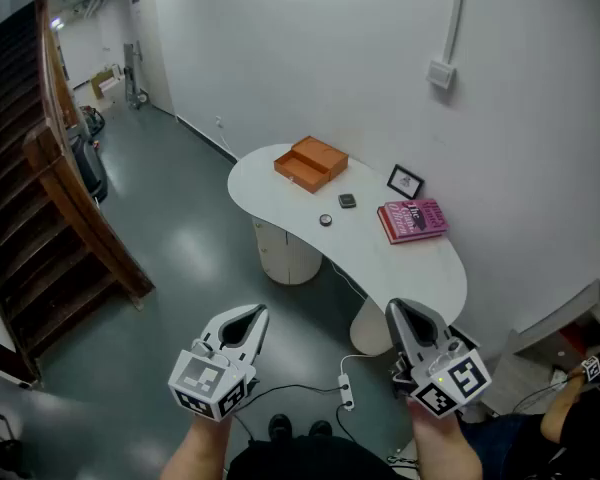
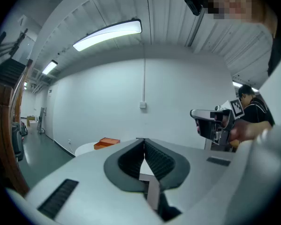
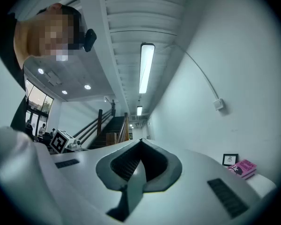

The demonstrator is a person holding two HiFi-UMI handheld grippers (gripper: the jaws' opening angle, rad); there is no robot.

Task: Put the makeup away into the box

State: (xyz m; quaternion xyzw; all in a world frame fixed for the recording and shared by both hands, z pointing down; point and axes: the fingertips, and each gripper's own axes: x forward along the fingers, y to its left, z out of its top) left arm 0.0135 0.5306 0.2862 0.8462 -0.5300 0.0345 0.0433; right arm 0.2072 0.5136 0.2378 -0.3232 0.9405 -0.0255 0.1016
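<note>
An open orange box [image 1: 310,163] sits at the far end of a white curved table [image 1: 280,193]. Nearer along the table lie a small dark square compact [image 1: 347,200] and a small round makeup item [image 1: 325,220]. Both grippers hang over the floor, well short of the table. My left gripper [image 1: 252,314] is shut with nothing in it, and its jaws meet at the tip in the left gripper view [image 2: 143,142], where the orange box [image 2: 107,143] shows far ahead. My right gripper [image 1: 404,313] is also shut and empty [image 3: 140,142].
A pink book [image 1: 413,219] and a small framed picture [image 1: 405,181] lie on the table by the wall. A wooden staircase [image 1: 40,218] rises at the left. A white cable with a power strip [image 1: 346,389] lies on the floor. A person [image 1: 580,413] is at the lower right.
</note>
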